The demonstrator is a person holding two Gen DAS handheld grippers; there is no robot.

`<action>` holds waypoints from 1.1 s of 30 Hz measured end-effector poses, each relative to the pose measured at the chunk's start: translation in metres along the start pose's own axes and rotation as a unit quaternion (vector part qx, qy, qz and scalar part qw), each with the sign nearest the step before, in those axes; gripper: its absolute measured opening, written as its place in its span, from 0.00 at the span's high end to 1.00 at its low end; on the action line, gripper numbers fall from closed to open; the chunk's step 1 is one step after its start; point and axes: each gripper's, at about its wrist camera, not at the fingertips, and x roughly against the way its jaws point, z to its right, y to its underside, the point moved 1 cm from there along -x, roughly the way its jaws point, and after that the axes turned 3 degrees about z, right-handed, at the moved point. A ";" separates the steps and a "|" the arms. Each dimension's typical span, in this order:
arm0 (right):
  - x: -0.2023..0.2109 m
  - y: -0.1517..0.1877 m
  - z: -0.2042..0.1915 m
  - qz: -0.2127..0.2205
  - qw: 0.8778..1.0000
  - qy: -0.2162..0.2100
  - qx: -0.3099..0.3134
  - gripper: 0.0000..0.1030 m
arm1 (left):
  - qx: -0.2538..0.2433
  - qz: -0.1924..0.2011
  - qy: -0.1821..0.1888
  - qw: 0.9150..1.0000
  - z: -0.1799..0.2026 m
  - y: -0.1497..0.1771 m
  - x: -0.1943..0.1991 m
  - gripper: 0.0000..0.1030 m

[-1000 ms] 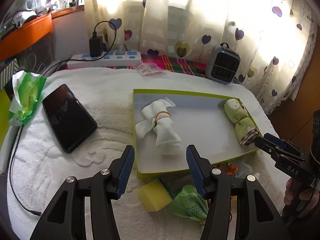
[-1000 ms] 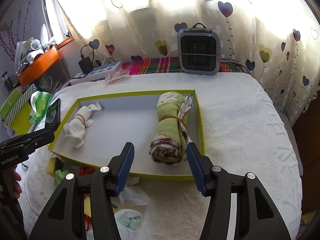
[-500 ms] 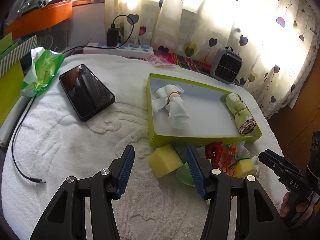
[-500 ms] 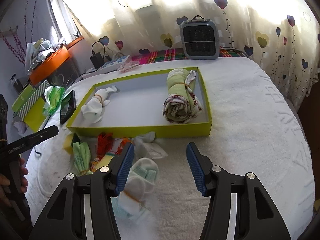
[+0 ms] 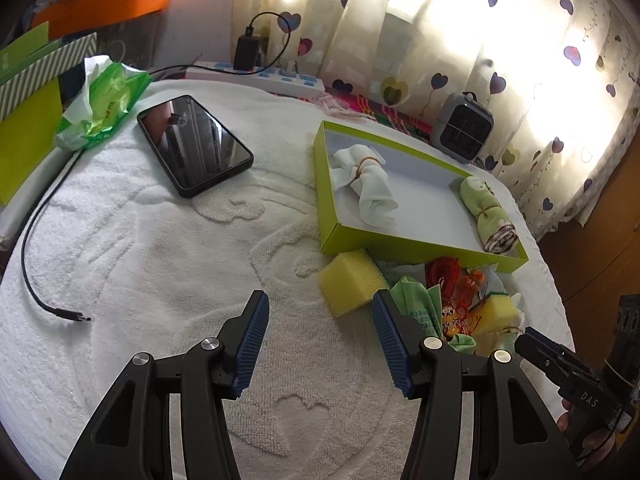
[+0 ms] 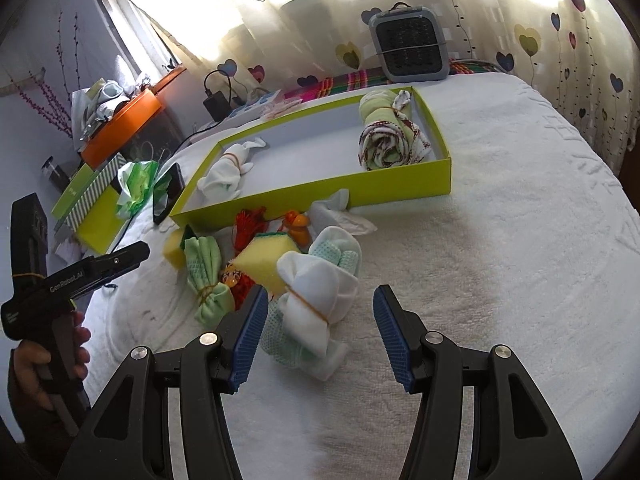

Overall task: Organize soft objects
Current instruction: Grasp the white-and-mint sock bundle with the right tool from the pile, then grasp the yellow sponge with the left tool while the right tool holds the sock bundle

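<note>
Grippers, left [image 5: 320, 338] and right [image 6: 320, 336], gape above white towel [image 6: 500, 240]

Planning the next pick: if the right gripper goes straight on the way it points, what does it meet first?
Most likely the white-and-mint rolled cloth bundle tied with a band, lying just ahead between the open fingers of the right gripper, toward its left finger. Depth is uncertain; it might touch the white towel first.

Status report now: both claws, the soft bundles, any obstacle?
Left claw open, empty. Right claw open, white bundle just ahead. Two bundles in green tray. Loose pile before tray.
</note>
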 end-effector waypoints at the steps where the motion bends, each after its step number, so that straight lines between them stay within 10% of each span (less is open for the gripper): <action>1: -0.002 0.001 -0.001 -0.003 1.000 -0.001 0.001 0.46 | 0.001 -0.001 0.000 1.000 -0.001 0.001 0.000 0.48; 33: 0.011 0.010 0.001 0.015 0.999 0.026 0.017 0.60 | -0.009 -0.027 0.023 0.999 0.014 0.001 -0.020 0.48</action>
